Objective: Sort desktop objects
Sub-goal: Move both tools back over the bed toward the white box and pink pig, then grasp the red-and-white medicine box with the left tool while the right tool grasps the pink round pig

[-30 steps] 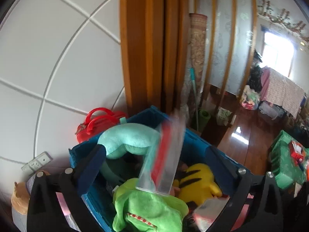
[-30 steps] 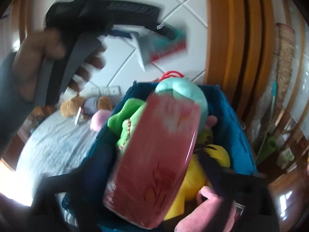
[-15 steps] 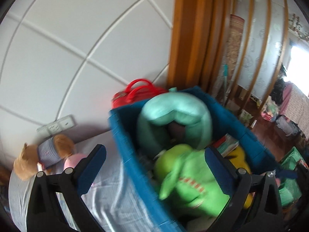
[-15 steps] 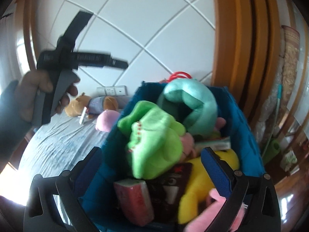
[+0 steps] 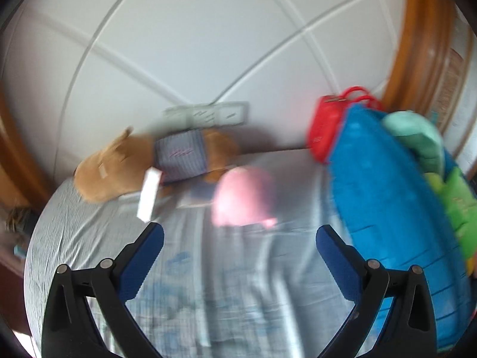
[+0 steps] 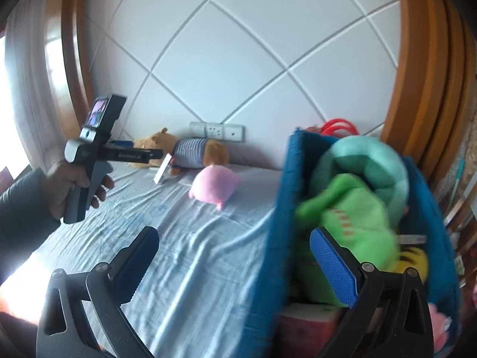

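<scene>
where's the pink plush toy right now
The pink plush toy lies on the light blue sheet, between the brown bear and the blue bin.

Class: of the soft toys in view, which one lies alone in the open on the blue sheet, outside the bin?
The round pink plush toy. The green plush sits inside the blue bin; the brown bear in a striped shirt lies against the wall.

Both wrist views face the wall over the bed (image 5: pixel 208 283); both share the pink plush (image 6: pixel 213 186).
</scene>
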